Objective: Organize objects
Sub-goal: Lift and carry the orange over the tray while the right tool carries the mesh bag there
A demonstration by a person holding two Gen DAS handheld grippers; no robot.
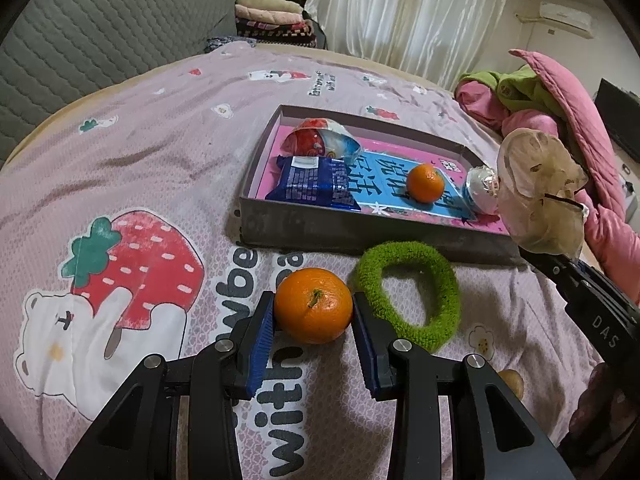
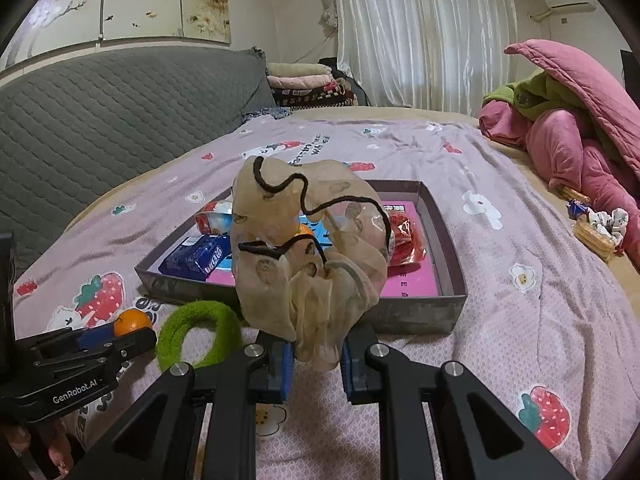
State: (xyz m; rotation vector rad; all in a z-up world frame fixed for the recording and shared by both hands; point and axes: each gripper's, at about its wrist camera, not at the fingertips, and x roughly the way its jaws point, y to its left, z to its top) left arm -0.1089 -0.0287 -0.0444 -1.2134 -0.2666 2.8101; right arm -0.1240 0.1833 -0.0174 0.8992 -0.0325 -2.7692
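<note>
Currently, your left tool was clamped on the mandarin resting on the bed, and your right tool was clamped on the beige scrunchie; the cardboard tray lay just ahead of both.

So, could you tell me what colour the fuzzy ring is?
The fuzzy ring is green, clearest in the left wrist view.

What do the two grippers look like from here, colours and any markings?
Both are black linkage frames with silver pivot bolts and ribbed blue finger pads. The left gripper shows white "GenRobot.AI" lettering on its body in the right wrist view. The right gripper shows white letters "DAS" on its side in the left wrist view. No cables visible.
</note>
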